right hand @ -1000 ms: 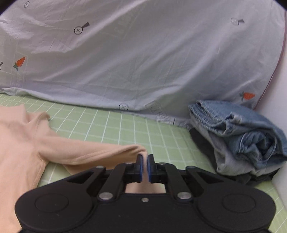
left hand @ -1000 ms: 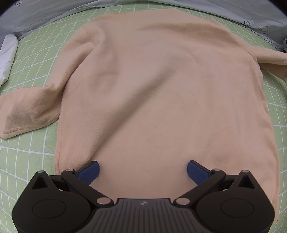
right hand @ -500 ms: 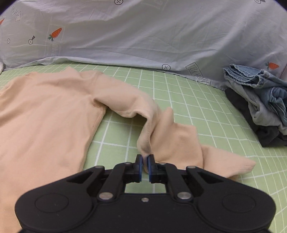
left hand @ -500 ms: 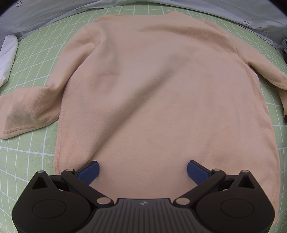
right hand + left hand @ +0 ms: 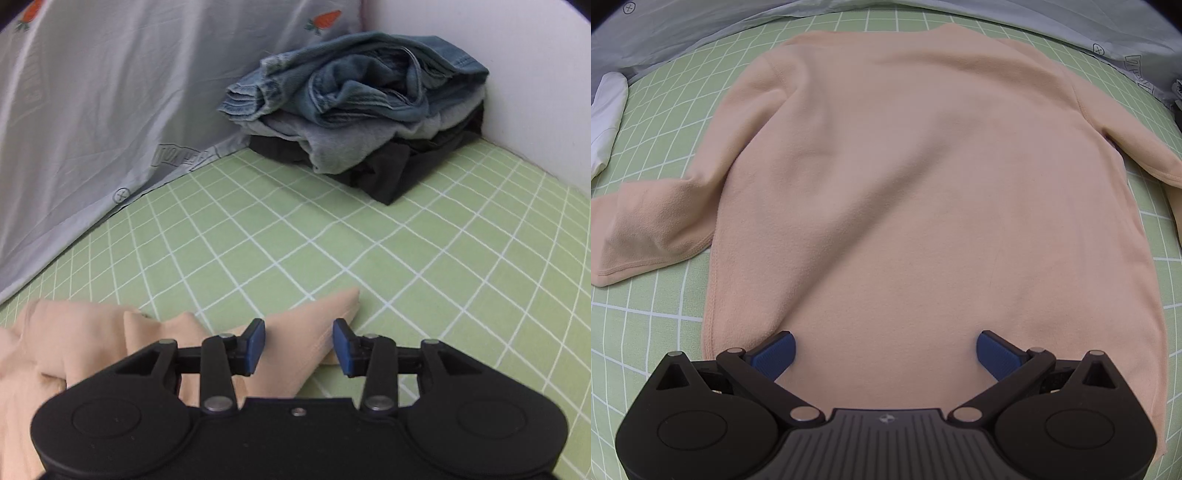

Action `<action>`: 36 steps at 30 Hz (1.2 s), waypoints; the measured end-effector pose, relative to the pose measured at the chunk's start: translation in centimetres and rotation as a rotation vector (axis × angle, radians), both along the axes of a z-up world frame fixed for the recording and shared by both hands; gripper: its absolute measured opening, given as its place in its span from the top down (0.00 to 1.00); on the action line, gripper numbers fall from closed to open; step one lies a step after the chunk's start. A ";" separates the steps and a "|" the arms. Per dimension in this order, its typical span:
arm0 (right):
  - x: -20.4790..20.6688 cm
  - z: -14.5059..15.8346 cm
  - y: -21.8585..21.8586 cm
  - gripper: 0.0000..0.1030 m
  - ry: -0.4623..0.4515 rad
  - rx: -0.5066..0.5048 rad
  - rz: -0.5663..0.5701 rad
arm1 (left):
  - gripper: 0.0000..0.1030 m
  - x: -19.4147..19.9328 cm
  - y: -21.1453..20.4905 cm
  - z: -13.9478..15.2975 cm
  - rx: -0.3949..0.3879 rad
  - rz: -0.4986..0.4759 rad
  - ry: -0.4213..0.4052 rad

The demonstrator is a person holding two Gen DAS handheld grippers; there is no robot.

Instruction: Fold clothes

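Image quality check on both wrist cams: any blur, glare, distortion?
Left wrist: sharp, soft even light, no glare; strong fisheye bows the green grid sheet around the peach fleece top, dark vignette at the corners. Right wrist: slightly softer, grid lines curve near edges; folded jeans still legible, no glare.

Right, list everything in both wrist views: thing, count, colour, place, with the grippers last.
peach fleece sweater: one, peach, spread flat on the sheet; one sleeve lies between the right fingers.
green checked bedsheet: one, light green with white lines, under everything.
grey printed quilt: one, pale grey with carrot prints, along the far edge.
stack of clothes: one stack, blue denim over grey over black, in the corner by the white wall.
white cloth: one, white, at the left edge.
left gripper: black with blue fingers, open above the sweater's hem.
right gripper: black with blue fingers, just opened, pads clear of the sleeve.
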State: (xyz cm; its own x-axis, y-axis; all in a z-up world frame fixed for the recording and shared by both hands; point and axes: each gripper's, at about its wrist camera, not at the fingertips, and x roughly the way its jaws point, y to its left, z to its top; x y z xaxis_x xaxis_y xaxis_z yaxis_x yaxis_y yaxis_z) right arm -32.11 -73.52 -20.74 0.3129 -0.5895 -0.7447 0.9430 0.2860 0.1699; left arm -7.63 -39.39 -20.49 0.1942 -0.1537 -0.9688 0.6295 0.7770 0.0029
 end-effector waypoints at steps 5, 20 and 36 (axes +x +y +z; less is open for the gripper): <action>0.1 -0.7 -1.5 0.64 -0.042 0.063 -0.030 | 0.00 0.1 0.0 -0.1 0.000 0.002 0.000; -5.5 2.4 -0.2 0.77 0.063 -0.163 -0.111 | 0.00 0.3 0.2 -0.2 0.001 -0.005 -0.001; -7.3 -1.9 -2.3 0.93 0.068 -0.088 -0.163 | 0.00 0.7 0.2 -0.4 0.009 0.000 0.008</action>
State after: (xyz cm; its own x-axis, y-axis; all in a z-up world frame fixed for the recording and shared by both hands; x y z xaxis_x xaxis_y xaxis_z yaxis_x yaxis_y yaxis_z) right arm -39.44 -75.80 -22.65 0.1594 -0.6921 -0.7040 0.9864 0.1400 0.0857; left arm -6.95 -39.23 -20.91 0.1863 -0.1450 -0.9717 0.6296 0.7769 0.0047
